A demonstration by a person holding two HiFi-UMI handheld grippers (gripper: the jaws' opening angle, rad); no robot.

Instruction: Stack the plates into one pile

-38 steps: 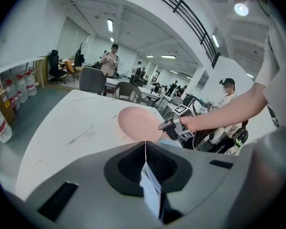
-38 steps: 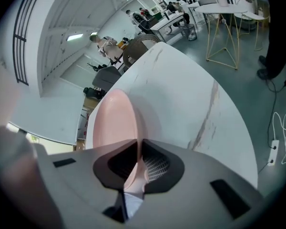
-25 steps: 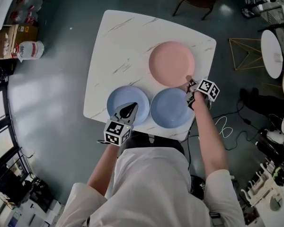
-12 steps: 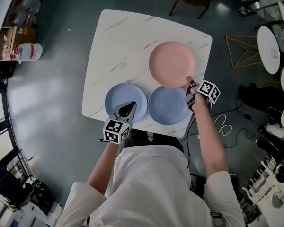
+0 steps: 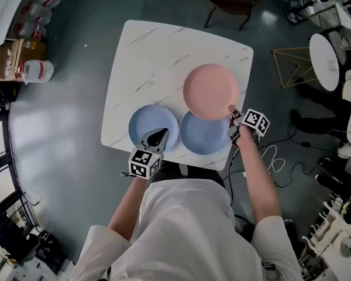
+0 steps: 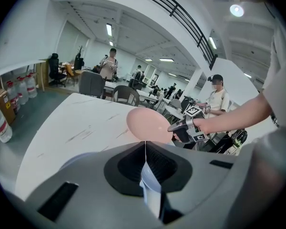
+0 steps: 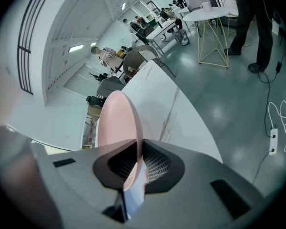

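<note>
While right gripper (image 5: 233,110) pinches pink plate (image 5: 209,91) by its rim, right blue plate (image 5: 202,136) lies partly under it; left gripper (image 5: 161,133) pinches left blue plate (image 5: 147,124).

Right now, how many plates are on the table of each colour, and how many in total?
pink: 1, the pink plate
blue: 2, the left blue plate and the right blue plate
total: 3

Bright, even indoor light w/ ceiling strips (image 6: 108,30), floor (image 5: 47,133) glare, fisheye-warped edges, dark vignette corners
</note>
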